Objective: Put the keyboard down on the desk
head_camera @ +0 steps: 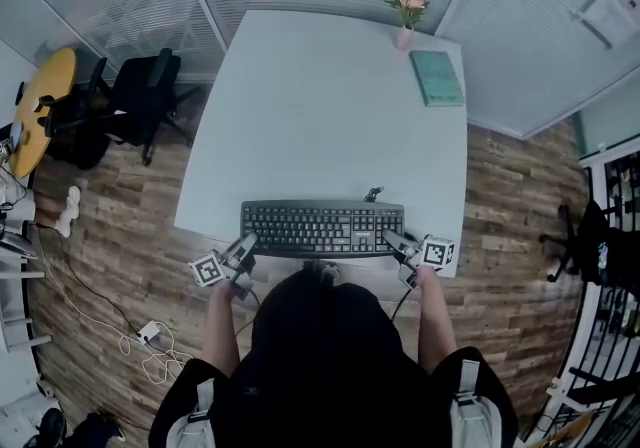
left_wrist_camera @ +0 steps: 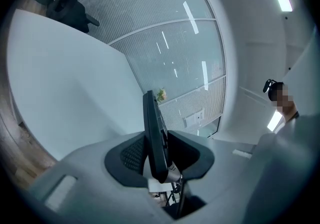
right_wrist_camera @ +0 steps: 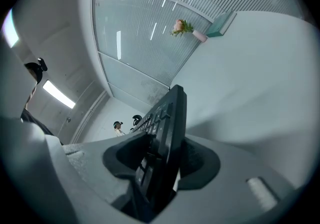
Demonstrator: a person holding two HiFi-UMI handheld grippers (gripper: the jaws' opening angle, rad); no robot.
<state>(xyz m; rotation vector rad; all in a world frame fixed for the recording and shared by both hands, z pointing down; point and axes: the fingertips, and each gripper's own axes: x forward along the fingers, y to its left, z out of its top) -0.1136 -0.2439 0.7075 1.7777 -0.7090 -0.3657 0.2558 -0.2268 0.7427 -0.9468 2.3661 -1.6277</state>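
A black keyboard [head_camera: 320, 228] stretches across the near edge of the white desk [head_camera: 320, 116], keys up. My left gripper [head_camera: 246, 242] is shut on its left end and my right gripper [head_camera: 392, 239] on its right end. In the left gripper view the keyboard [left_wrist_camera: 154, 133] stands edge-on between the dark pads of the left gripper [left_wrist_camera: 159, 155]. The right gripper view shows the keyboard [right_wrist_camera: 167, 138] the same way, wedged in the right gripper [right_wrist_camera: 162, 160]. I cannot tell whether the keyboard rests on the desk or hangs just above it.
A green book [head_camera: 437, 77] and a small vase of flowers [head_camera: 405, 1] sit at the desk's far right corner. A black office chair [head_camera: 140, 101] and a yellow round table [head_camera: 40, 106] stand to the left. White cables [head_camera: 150, 341] lie on the wooden floor.
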